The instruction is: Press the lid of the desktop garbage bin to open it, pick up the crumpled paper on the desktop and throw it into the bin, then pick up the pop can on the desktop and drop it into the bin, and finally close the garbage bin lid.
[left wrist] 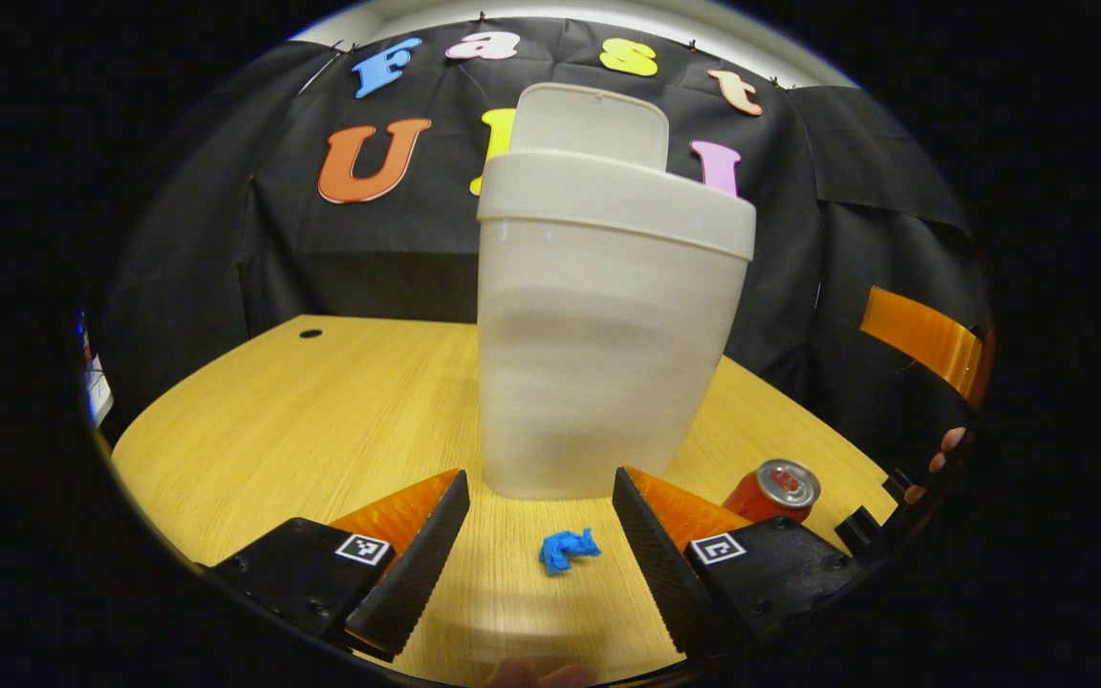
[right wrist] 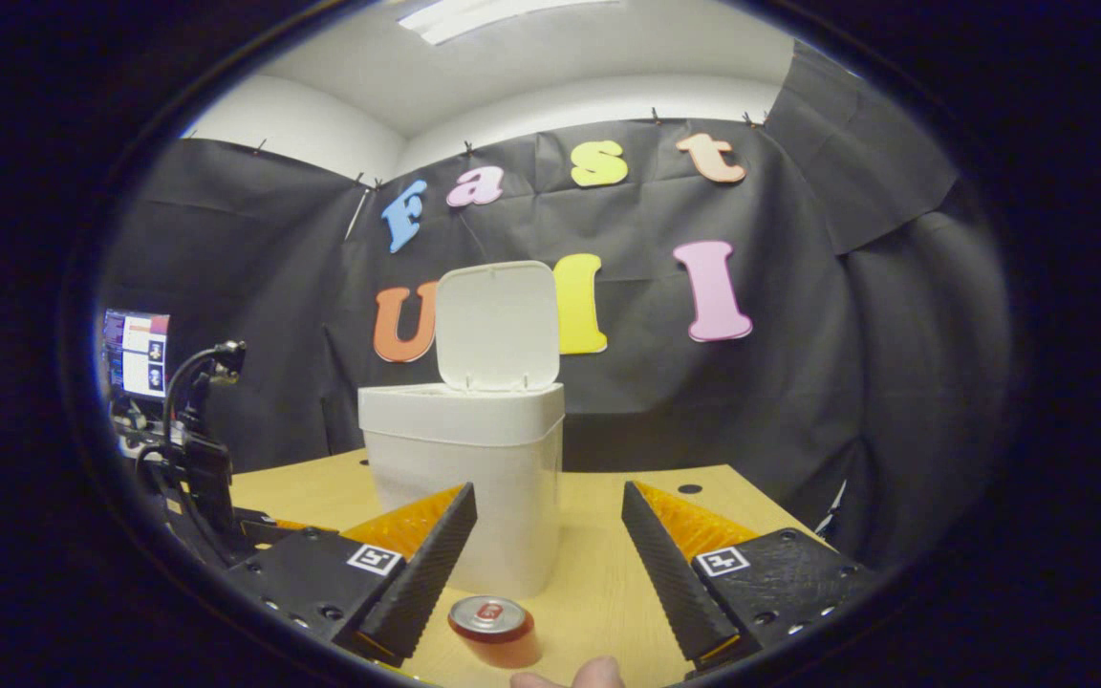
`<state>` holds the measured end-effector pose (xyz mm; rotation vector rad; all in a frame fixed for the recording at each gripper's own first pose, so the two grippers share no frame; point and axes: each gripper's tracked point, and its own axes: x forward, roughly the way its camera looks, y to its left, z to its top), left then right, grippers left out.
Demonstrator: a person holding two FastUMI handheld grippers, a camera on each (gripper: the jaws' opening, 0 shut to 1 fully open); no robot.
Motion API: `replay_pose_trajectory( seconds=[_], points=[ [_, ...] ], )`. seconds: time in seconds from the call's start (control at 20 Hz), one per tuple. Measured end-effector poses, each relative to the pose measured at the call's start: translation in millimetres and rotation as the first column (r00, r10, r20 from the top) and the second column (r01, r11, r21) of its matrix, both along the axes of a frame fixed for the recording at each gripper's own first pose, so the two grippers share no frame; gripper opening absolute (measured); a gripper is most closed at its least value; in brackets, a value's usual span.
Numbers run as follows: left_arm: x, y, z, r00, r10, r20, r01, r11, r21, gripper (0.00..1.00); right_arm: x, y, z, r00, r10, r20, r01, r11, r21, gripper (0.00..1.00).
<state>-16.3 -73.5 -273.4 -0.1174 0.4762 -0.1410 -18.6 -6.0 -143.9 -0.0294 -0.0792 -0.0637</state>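
Wooden desktop (left wrist: pixel 302 420) carries the upright bin (left wrist: pixel 598 334), lid (right wrist: pixel 498 325) raised vertical.

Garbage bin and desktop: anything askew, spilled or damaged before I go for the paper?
Nothing stands out. The garbage bin stands upright on the table with its lid raised. The crumpled paper lies in front of it and the pop can stands upright, no spill. Both grippers are open and empty.
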Motion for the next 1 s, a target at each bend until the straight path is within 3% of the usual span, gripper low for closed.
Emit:
replay_pose_trajectory(
  seconds=[0.35, 0.55, 0.75, 1.0],
  points=[
    [-2.2, -21.2, -42.4, 0.992, -0.025, -0.124, 0.028, 0.999, 0.022, 0.95, -6.3, 3.7, -37.6, 0.996, 0.045, -0.073, -0.044, 0.999, 0.012, 0.97],
    [5.8, -15.1, -53.6, 0.985, 0.002, -0.171, 0.002, 1.0, 0.023, 0.94, -6.0, 1.2, -48.8, 0.995, 0.038, -0.09, -0.039, 0.999, -0.009, 0.97],
    [-2.0, -9.1, -59.3, 0.979, 0.008, -0.205, -0.003, 1.0, 0.026, 0.8, -9.6, -2.6, -58.3, 0.995, 0.027, -0.094, -0.024, 0.999, 0.039, 0.96],
    [-0.6, -2.3, -55.4, 0.978, -0.005, -0.209, 0.02, 0.998, 0.067, 0.69, -12.3, 2.4, -81.2, 0.989, 0.037, -0.142, -0.027, 0.997, 0.072, 0.97]
  ],
)
